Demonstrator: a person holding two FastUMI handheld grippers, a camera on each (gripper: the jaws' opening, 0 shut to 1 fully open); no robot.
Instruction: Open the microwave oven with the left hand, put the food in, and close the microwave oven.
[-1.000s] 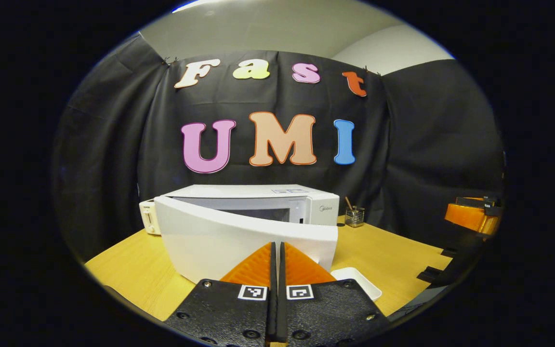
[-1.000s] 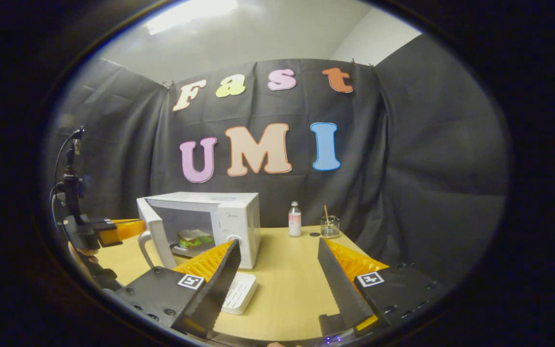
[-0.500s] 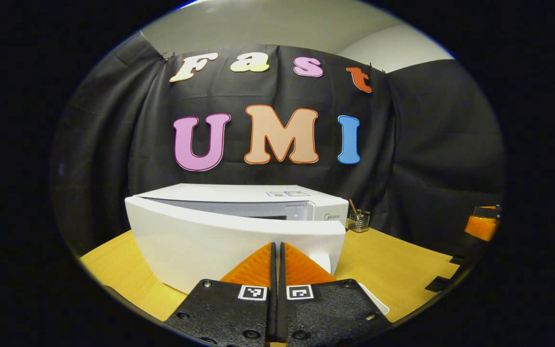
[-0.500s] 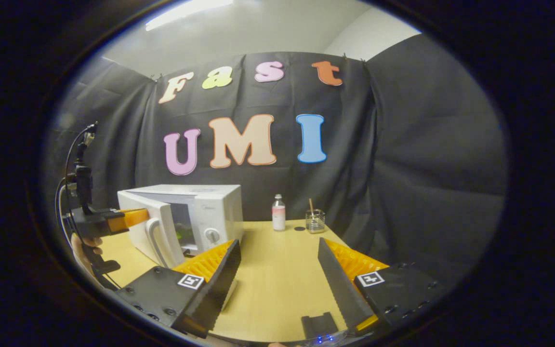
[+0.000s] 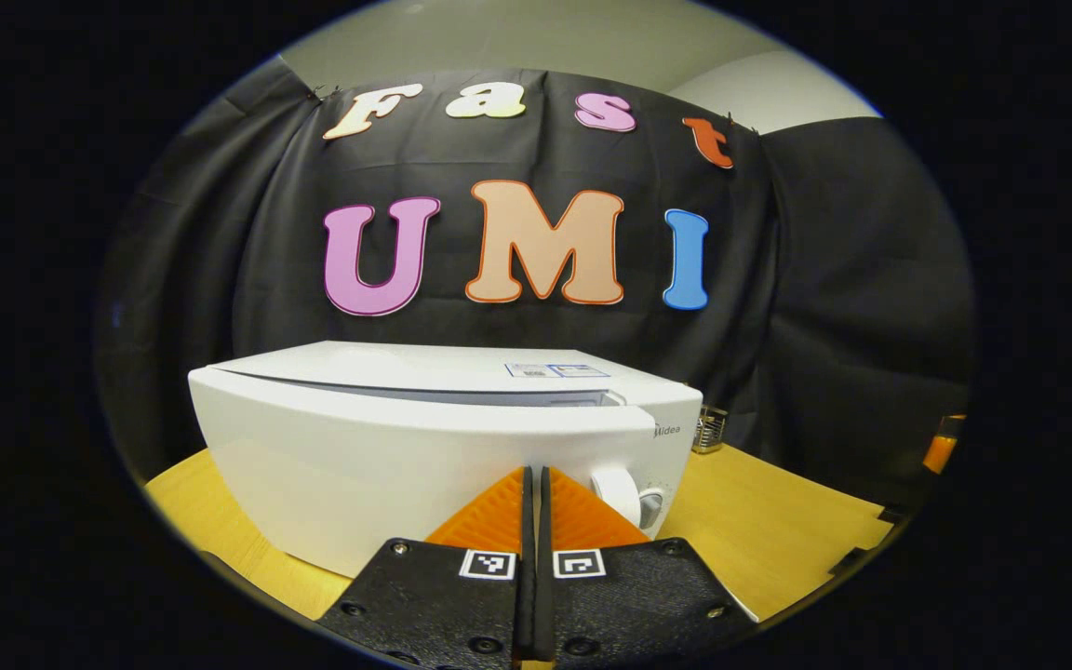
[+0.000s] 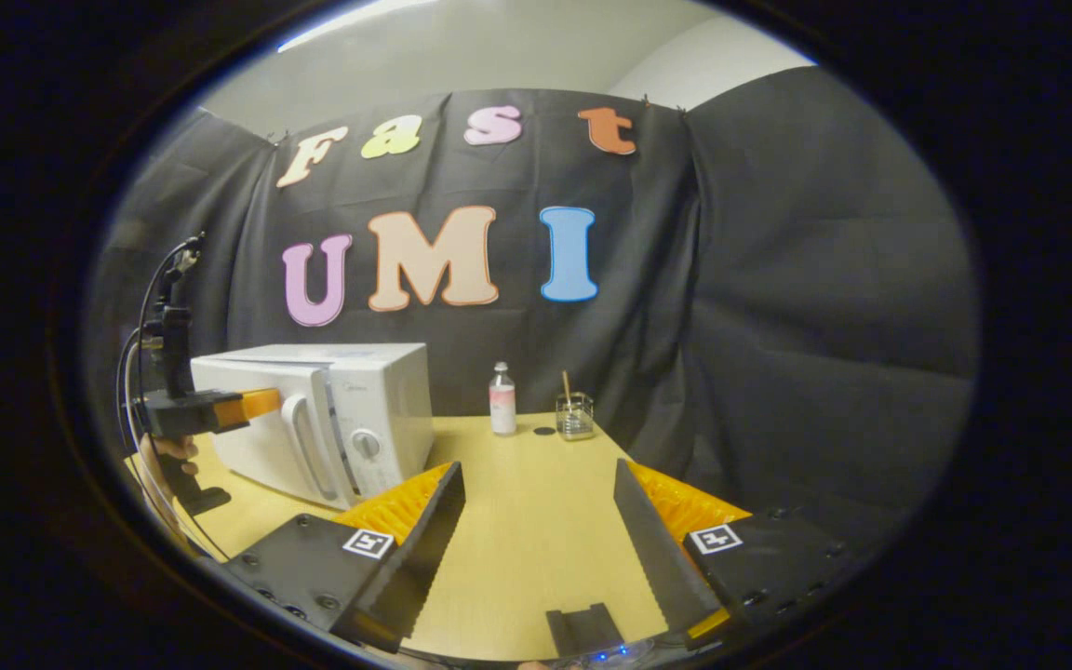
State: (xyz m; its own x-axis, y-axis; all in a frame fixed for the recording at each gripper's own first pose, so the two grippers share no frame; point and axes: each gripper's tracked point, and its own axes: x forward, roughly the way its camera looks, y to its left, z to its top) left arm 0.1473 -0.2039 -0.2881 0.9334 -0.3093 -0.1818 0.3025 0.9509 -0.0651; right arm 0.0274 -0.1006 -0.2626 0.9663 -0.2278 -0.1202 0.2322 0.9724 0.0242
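- Left gripper view puts my left gripper (image 5: 534, 475) at the bottom of the picture, its two fingers (image 5: 499, 516) pressed together with nothing between them.
- My fingertips there are right at the microwave door (image 5: 406, 465); from this angle I cannot tell for sure whether they touch it.
- That door is nearly shut: a thin dark gap runs along its top edge where it meets the microwave (image 5: 462, 368) body.
- Just to the right of my fingers sits the round control knob (image 5: 620, 493) on the front panel.
- The microwave stands on a wooden table (image 5: 778, 530), and a small glass holder (image 5: 709, 430) peeks out behind its right corner.
- Right gripper view shows my right gripper (image 6: 536, 484) low over the table (image 6: 527, 540) with its fingers spread wide and empty.
- To the left in that view stands the microwave (image 6: 350, 409), and the left gripper (image 6: 247, 407) points at the door (image 6: 266, 437) beside its vertical handle (image 6: 299, 442).
- A hand (image 6: 168, 461) grips that tool from below, and a cable rises above it.
- I cannot see the food; the door hides the inside of the oven.
- Farther back on the table stand a small bottle (image 6: 502, 412), a dark cap (image 6: 544, 431) lying flat, and the glass holder (image 6: 574, 416) with a stick in it, all near the cloth wall.
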